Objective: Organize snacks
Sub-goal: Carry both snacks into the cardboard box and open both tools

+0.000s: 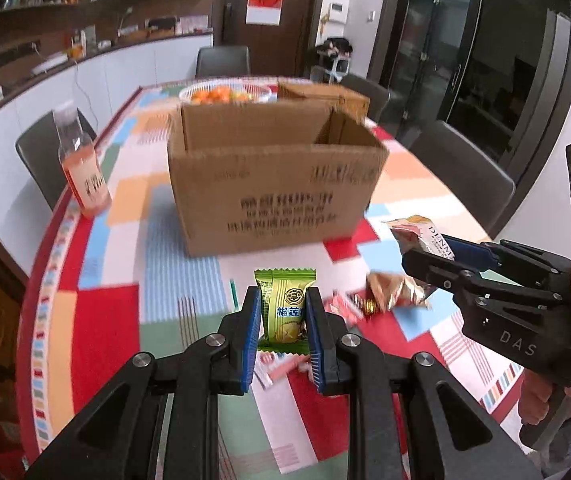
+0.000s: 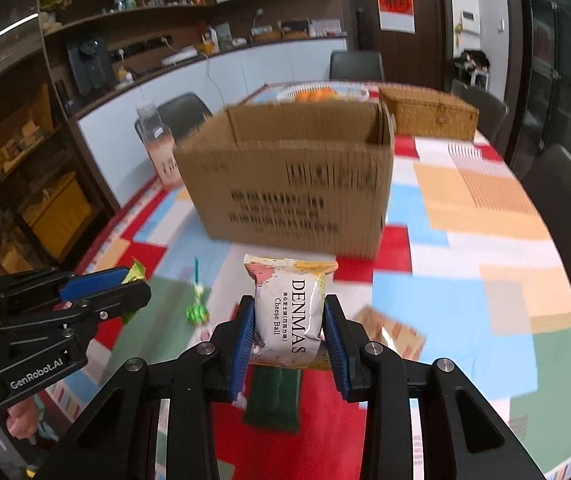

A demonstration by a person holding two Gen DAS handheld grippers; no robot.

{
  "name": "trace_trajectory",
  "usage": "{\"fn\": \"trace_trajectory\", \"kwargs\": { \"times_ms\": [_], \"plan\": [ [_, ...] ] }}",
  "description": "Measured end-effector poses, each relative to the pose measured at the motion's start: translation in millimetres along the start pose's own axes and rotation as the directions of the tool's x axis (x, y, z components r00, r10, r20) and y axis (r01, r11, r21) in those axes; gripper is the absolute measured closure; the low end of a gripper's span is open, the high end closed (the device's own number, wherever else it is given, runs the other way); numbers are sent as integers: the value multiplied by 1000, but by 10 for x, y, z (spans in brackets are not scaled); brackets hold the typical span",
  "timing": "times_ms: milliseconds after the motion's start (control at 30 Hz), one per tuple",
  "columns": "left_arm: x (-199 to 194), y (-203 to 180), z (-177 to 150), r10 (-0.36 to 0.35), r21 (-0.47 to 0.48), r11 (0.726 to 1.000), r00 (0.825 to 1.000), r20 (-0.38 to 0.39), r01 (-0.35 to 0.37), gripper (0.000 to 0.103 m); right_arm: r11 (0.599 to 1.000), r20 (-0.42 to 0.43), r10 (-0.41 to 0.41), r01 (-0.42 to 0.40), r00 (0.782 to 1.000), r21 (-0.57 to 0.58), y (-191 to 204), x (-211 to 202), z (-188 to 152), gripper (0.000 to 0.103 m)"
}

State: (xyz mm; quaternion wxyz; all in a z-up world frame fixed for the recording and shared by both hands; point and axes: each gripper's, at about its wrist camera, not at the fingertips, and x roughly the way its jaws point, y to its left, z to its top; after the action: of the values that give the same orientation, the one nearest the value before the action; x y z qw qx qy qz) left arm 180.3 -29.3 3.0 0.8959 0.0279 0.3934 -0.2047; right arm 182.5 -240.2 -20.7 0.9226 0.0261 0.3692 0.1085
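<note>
My left gripper [image 1: 284, 300] is shut on a green durian snack packet [image 1: 285, 306], held upright above the table in front of an open cardboard box [image 1: 277, 184]. My right gripper [image 2: 289, 312] is shut on a white Denmas cheese ball packet [image 2: 290, 312], also in front of the box [image 2: 289, 188]. In the left wrist view the right gripper [image 1: 429, 248] is at the right with its packet [image 1: 417, 232]. In the right wrist view the left gripper [image 2: 125, 284] is at the left. Loose snacks [image 1: 389, 292] lie on the tablecloth.
A drink bottle [image 1: 81, 164] stands left of the box. A white basket of oranges [image 1: 225, 94] and a wicker box [image 2: 429, 116] sit behind it. A green wrapped candy [image 2: 197, 312], an orange packet [image 2: 393, 332] and a dark green packet [image 2: 275, 396] lie on the patchwork tablecloth [image 2: 465, 240]. Chairs surround the table.
</note>
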Motion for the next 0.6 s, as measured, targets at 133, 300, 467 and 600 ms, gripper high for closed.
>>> {"fn": "trace_trajectory", "kwargs": {
  "times_ms": [133,300,467,600],
  "plan": [
    [-82,21,201,17,15,1000,998,54,-18,80,1000,53,12,-12,999,-4,18,-32,208,68],
    [-131,62,475,33,26,999,993,117,-36,80,1000,107,19,-18,994,-13,23,-28,445,68],
    [-96,129,738,48,24,998,988,149,-52,80,1000,145,18,-17,989,-11,28,1,666,68],
    [-28,200,929,41,15,999,987,153,-44,80,1000,170,14,-10,985,-25,47,50,865,68]
  ]
}}
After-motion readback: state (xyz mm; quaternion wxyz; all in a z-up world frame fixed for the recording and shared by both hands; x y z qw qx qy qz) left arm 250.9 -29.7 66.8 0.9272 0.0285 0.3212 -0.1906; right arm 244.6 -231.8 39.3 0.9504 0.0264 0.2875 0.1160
